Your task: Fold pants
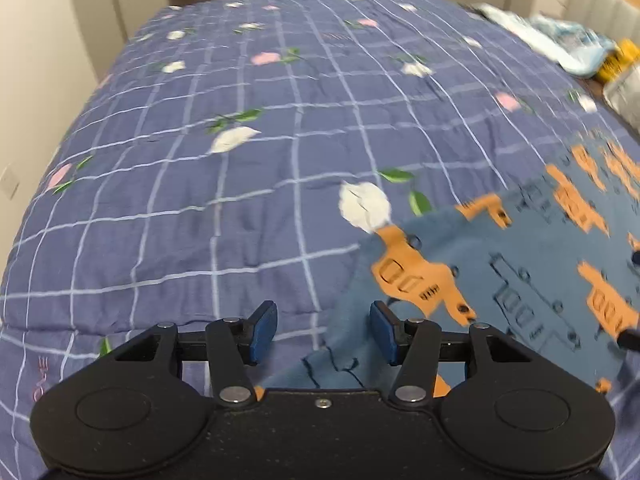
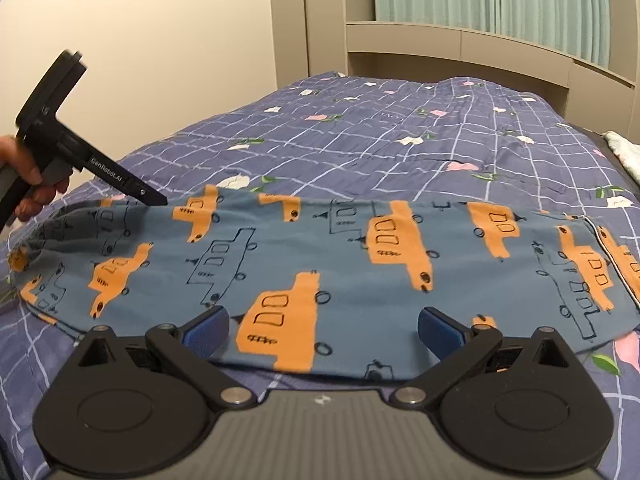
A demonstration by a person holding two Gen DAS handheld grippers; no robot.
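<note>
The pants are blue with orange truck prints and lie stretched flat across the quilt from left to right. My right gripper hangs open just above their near edge, blue pads wide apart with nothing pinched. A hand holds my left gripper, whose tip rests at the far left end of the cloth. In the left wrist view the left gripper has its jaws partly apart over the edge of the pants. Its right pad is over the fabric, and neither pad presses it.
A blue checked quilt with flowers covers the whole bed. A headboard shelf and green curtains stand behind it. Light blue cloth and a yellow item lie beside the bed on the right.
</note>
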